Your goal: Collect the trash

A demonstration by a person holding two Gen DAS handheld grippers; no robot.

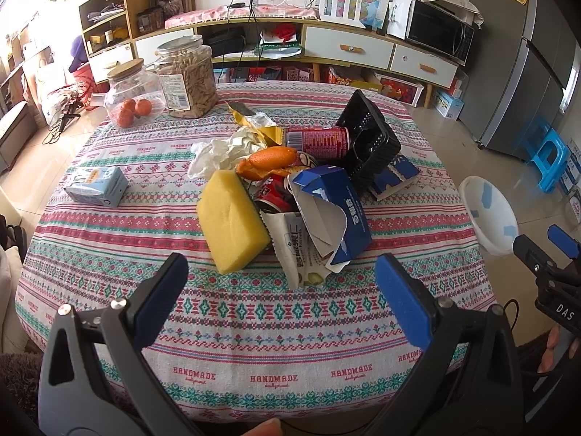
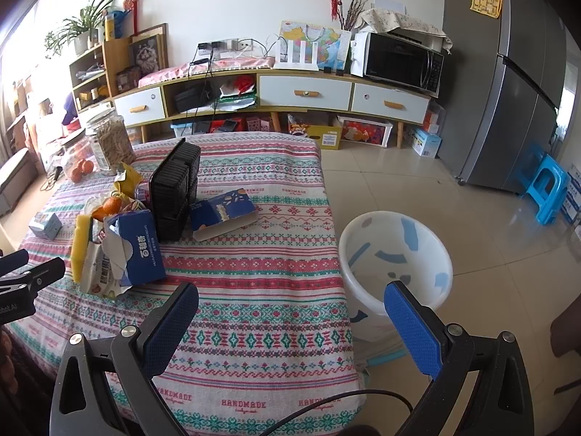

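Observation:
A trash heap lies mid-table: a yellow sponge (image 1: 230, 221), a torn blue box (image 1: 332, 205), a white snack wrapper (image 1: 296, 250), orange peel (image 1: 270, 160), red cans (image 1: 316, 141), crumpled tissue (image 1: 218, 152), a black plastic tray (image 1: 366, 138) and a blue carton (image 1: 394, 176). My left gripper (image 1: 281, 283) is open and empty, just short of the sponge. My right gripper (image 2: 292, 316) is open and empty over the table's right edge, beside the white bin (image 2: 395, 254) on the floor. The heap also shows in the right wrist view, with the torn blue box (image 2: 139, 250) nearest.
A light blue tissue pack (image 1: 98, 185) lies at the table's left. Two jars (image 1: 185, 76) stand at the back left, one holding oranges. A cabinet with a microwave (image 2: 399, 61), a fridge (image 2: 508, 91) and a blue stool (image 2: 544, 189) stand behind.

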